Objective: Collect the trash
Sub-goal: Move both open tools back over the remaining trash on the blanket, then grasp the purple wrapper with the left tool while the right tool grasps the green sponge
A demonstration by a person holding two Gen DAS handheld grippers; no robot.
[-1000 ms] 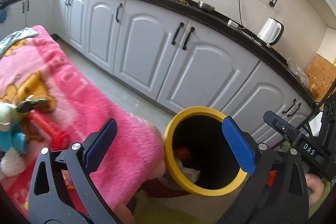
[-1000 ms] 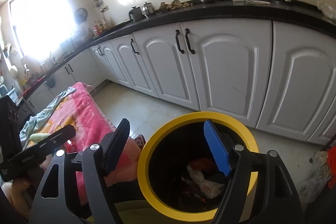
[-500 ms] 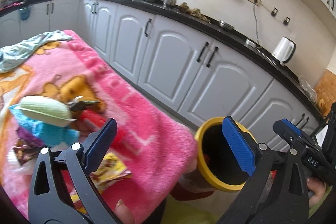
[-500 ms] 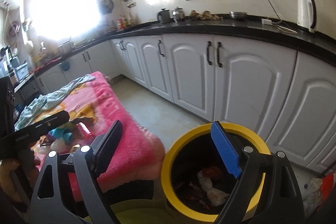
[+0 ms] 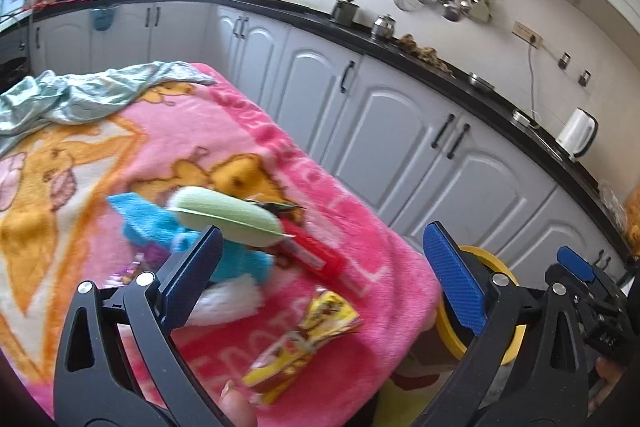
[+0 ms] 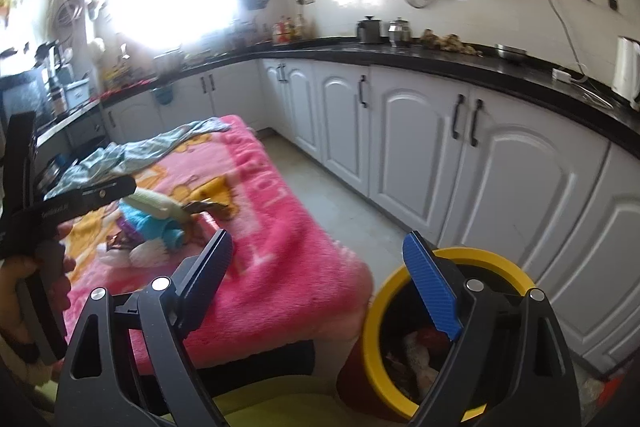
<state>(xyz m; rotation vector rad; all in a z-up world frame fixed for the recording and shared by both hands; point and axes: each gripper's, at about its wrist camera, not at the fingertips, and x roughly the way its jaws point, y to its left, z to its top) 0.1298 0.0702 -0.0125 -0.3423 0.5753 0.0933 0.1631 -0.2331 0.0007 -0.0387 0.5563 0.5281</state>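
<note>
Change since earlier frame: both cameras now face the pink fleece blanket (image 5: 168, 147) more squarely; the yellow-rimmed round trash bin (image 5: 478, 259) sits further toward the lower right of each view.
Left wrist view, gripper: left gripper (image 5: 320, 279) hovers over the blanket's near edge, blue-padded fingers (image 5: 454, 277) wide apart, nothing between them.
Left wrist view, trash: crumpled yellow-and-brown snack wrapper (image 5: 308, 343) lies on the blanket between the fingers, near the edge.
Left wrist view, other items: red flat rectangular packet (image 5: 316, 255), pale green oval pod-shaped object (image 5: 224, 215) and blue-and-white plush toy (image 5: 160, 227) lie just beyond the wrapper; a crumpled pale teal cloth (image 5: 80, 99) lies at the far end.
Right wrist view, gripper: right gripper (image 6: 320, 283) is held beside the blanket's corner and above the bin, fingers apart, empty.
Right wrist view, bin: stands on the floor just beside the blanket corner, with crumpled waste (image 6: 416, 355) inside.
Right wrist view, background: white kitchen cabinets (image 6: 420, 139) under a black countertop (image 6: 460, 67).
</note>
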